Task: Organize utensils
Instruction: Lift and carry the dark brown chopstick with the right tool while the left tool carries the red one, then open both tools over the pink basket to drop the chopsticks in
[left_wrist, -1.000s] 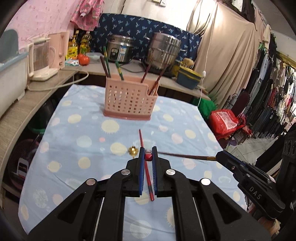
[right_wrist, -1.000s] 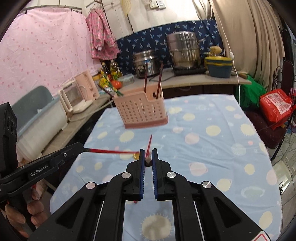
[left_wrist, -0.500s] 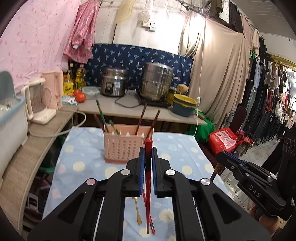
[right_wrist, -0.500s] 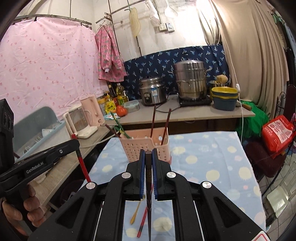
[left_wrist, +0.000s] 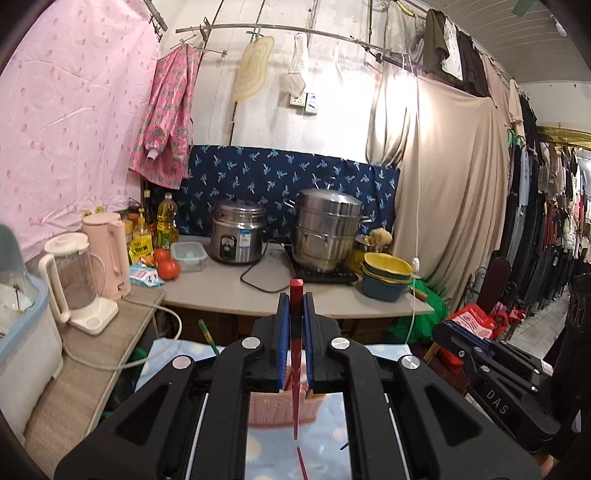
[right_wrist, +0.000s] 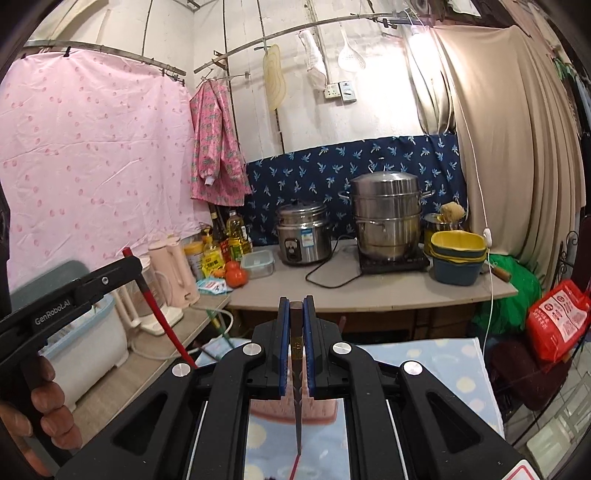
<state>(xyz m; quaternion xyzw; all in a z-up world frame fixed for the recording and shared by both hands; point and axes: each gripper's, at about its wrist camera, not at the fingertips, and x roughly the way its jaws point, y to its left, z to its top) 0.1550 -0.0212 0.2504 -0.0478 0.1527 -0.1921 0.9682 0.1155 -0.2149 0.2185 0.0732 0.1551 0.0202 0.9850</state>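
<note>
In the left wrist view my left gripper (left_wrist: 296, 299) is shut on a red chopstick (left_wrist: 296, 369), which stands upright between the blue pads and hangs tip down. Below it, between the arms, shows the pink slotted utensil basket (left_wrist: 269, 410). A green chopstick (left_wrist: 207, 332) sticks up from the basket's left side. In the right wrist view my right gripper (right_wrist: 296, 302) is shut on a dark brown chopstick (right_wrist: 296, 369), also hanging over the basket (right_wrist: 273, 408). The left gripper (right_wrist: 125, 266) shows there at the left with the red chopstick (right_wrist: 162, 321). Another red chopstick (left_wrist: 302, 461) lies on the table.
The table carries a blue spotted cloth (right_wrist: 436, 362). Behind it a counter (left_wrist: 236, 288) holds a rice cooker (left_wrist: 238, 236), a steamer pot (left_wrist: 327, 229), stacked bowls (left_wrist: 386, 277), tomatoes (left_wrist: 168, 264), a pink kettle (left_wrist: 107, 254) and a blender (left_wrist: 75, 280). A red bag (right_wrist: 554, 317) sits at the right.
Both grippers rose from the table, each with its chopstick. The chopsticks went from lying level to hanging tip down. The views tilted up toward the counter and wall, with the basket now low.
</note>
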